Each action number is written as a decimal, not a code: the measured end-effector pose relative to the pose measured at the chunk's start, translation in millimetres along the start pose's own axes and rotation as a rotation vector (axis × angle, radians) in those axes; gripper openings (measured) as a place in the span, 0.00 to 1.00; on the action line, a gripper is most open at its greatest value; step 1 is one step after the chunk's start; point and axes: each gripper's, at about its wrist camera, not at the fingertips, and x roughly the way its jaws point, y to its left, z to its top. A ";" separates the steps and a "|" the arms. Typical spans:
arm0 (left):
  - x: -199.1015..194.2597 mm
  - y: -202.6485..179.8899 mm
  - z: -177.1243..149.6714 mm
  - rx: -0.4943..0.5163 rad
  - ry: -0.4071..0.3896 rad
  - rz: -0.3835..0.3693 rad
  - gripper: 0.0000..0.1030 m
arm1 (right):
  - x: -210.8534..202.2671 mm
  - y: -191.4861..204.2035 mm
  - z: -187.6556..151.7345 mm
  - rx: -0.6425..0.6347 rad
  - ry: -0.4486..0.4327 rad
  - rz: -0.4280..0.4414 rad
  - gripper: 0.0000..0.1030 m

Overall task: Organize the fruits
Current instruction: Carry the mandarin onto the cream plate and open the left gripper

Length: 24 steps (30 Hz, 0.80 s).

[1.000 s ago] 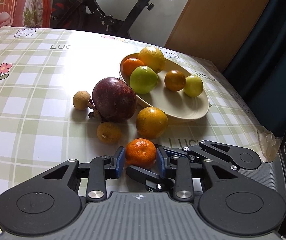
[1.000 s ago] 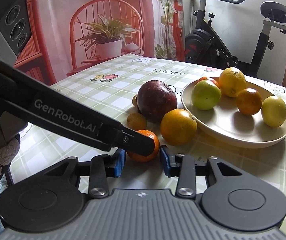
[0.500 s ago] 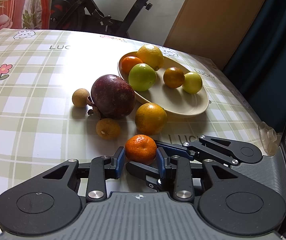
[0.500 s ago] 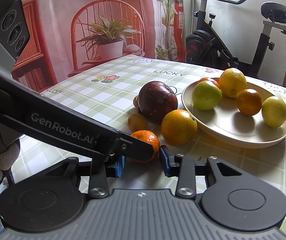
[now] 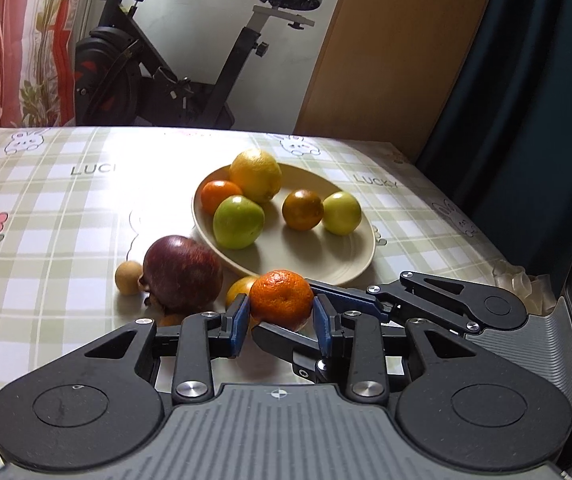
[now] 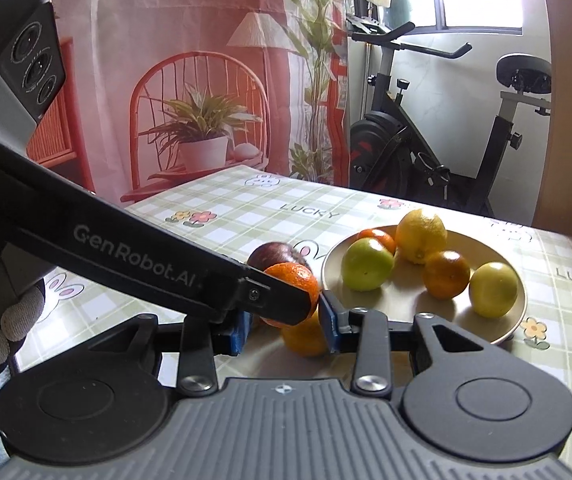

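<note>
Mandarin sits pinched between the blue pads of the left hand-held gripper, clenched on the fruit at its widest part and lifted clear of the checked surface, just short of the near rim of the plate. The right hand-held gripper hangs close underneath with its jaws spread and nothing between them.

The step in hand looks like carrying this fruit over the rim and setting it down. To do it well, keep the squeeze steady, since a round, soft-skinned fruit can roll out of flat pads. Aim for the bare patch at the front of the plate, clear of the green apple, the dark orange and the pale green fruit. Lower until it rests, then let go, so it does not knock the others. Move the right one aside first; the two sit close enough to collide.

On the surface wait the dark red fruit, an orange and a small brown fruit.
</note>
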 end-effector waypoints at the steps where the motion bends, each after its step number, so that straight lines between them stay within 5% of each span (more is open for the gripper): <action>1: 1.1 -1.2 5.9 0.002 -0.006 -0.001 0.36 | 0.9 -4.5 4.6 0.003 -0.009 -0.004 0.38; 10: 41.0 -4.0 44.0 0.004 0.028 -0.018 0.36 | 23.1 -43.4 20.1 0.068 -0.004 -0.030 0.38; 24: 80.4 5.1 41.8 0.022 0.135 0.014 0.35 | 54.1 -63.4 0.2 0.147 0.087 -0.045 0.37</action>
